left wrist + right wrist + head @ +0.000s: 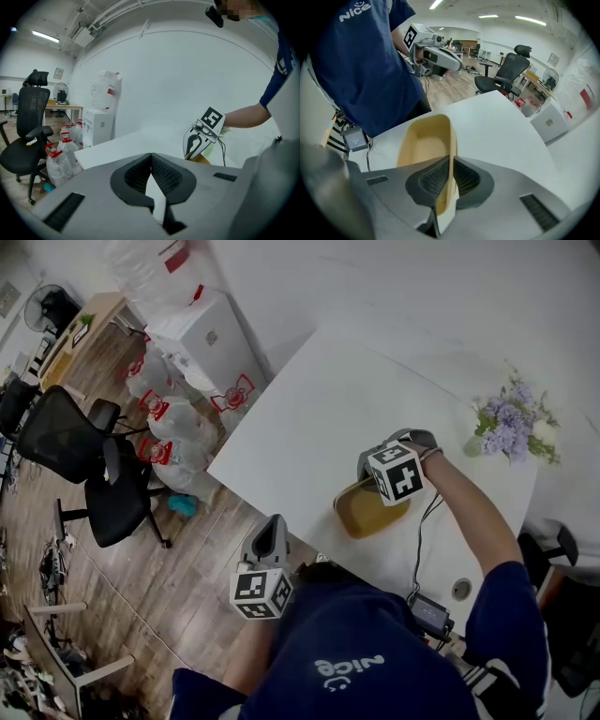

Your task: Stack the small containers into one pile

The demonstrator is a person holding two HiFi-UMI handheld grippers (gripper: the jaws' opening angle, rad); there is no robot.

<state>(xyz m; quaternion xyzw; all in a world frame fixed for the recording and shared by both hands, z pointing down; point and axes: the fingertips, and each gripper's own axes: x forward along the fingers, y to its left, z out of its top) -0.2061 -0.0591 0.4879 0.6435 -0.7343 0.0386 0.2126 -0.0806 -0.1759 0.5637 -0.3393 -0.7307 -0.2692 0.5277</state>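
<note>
The right tool [451, 161] is clamped on the side wall of the tan container [423, 140] at the counter's [501, 126] near side, the left tool [151, 158] is closed and empty beyond the counter edge, and with no second container visible, stacking is judged barely begun.

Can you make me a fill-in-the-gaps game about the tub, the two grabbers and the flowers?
1. The right gripper pinches the wall of a container coloured ___.
2. The left gripper is shut and holds ___.
3. The flowers on the white table are ___.
Missing words: yellow; nothing; purple.
</note>
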